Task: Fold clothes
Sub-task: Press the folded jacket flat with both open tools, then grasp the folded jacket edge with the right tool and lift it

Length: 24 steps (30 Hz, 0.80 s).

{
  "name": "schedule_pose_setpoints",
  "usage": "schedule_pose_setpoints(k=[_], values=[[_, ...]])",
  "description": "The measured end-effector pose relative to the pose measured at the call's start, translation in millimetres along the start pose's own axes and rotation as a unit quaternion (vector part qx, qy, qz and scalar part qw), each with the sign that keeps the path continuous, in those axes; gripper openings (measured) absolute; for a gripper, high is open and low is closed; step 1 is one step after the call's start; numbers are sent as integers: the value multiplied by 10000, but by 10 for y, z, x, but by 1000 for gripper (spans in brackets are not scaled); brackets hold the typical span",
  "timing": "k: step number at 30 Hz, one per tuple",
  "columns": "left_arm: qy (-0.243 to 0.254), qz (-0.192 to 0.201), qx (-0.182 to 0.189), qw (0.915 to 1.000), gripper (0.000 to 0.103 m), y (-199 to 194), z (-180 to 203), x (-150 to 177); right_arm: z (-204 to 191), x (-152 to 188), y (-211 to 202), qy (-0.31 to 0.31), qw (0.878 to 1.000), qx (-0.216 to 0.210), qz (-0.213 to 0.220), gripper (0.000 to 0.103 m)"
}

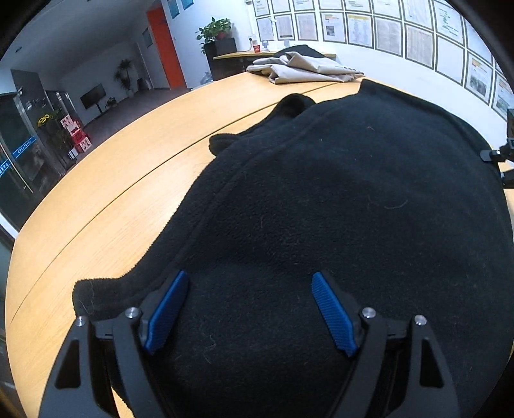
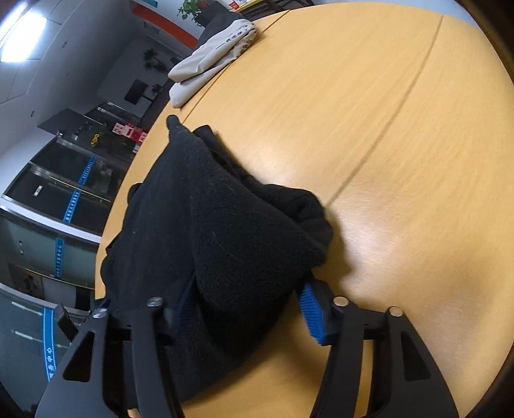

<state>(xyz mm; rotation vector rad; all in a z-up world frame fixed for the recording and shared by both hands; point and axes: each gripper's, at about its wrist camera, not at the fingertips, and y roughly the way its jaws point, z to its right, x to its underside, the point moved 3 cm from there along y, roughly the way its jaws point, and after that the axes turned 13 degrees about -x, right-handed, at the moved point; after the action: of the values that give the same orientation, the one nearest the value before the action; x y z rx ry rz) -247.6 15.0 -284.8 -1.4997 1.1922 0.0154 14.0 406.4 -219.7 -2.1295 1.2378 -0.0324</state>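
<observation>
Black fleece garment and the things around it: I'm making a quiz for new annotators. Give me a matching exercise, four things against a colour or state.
Things:
1. black fleece garment
2. beige garment
3. left gripper
4. table

Descriptions:
A. light wood with seam lines
B. jaws spread wide, blue pads
C. dark, spread in front of the fingers
D. pale, folded at the far end

Pairs: 1-C, 2-D, 3-B, 4-A

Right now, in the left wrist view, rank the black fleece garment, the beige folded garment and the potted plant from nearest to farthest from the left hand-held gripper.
1. Black fleece garment: directly under the left hand-held gripper, between its open jaws.
2. Beige folded garment: across the wooden table, at its far end.
3. Potted plant: beyond the table, atop a dark cabinet.
</observation>
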Motion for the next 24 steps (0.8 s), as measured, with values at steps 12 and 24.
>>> schedule_pose_setpoints(k=[12, 24], values=[[-112, 14, -77, 9999, 85, -60, -108, 74, 0, -70, 234, -439, 9986, 136, 277, 46], [-130, 91, 341, 9993, 85, -174, 261, -69, -1346, -538, -352, -3627, 9258, 486, 948, 25]])
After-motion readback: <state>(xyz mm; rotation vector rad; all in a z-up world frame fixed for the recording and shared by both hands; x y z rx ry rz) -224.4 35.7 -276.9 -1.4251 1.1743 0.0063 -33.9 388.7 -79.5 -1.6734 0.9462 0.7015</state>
